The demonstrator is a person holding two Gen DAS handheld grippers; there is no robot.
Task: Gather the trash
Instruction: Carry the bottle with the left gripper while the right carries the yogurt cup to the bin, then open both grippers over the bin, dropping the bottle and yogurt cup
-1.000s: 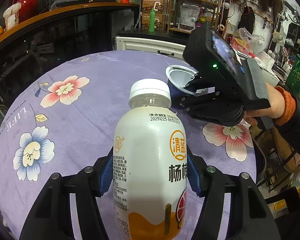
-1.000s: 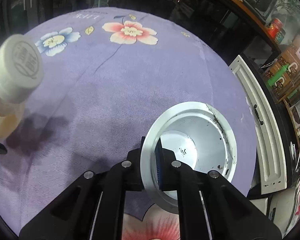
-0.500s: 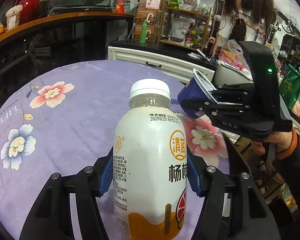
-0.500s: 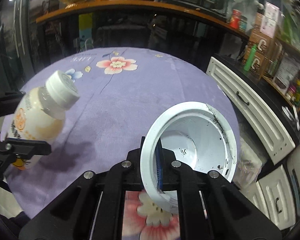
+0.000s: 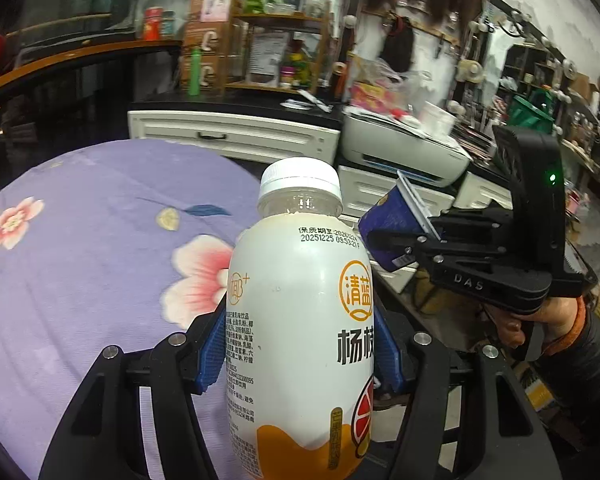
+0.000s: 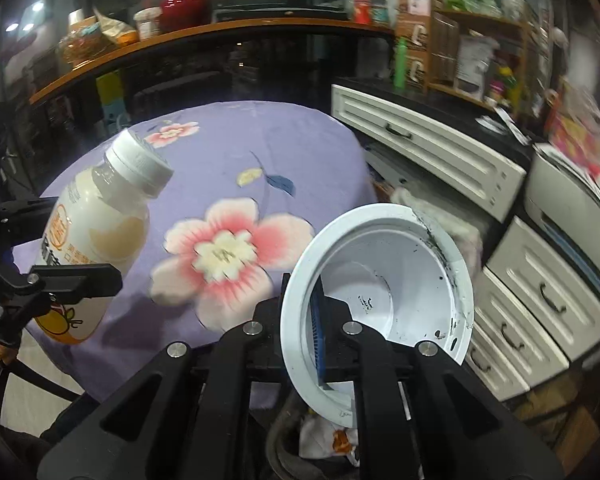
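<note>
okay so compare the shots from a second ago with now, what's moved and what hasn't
Both grippers carried their loads off the purple flowered tablecloth toward its edge near the white drawers. The blue-sided white paper cup, earlier over the table, now hangs past the edge. Unchanged: the left gripper clamps the white-capped drink bottle, the right gripper pinches the cup's rim.

the left hand-held gripper (image 5: 300, 356) is showing black angular fingers, silver screws and blue ribbed pads (image 5: 213, 354). the right hand-held gripper (image 5: 400, 236) is wearing "das" lettering and glowing green; a dark sleeve (image 5: 584, 356) is showing an orange cuff.
</note>
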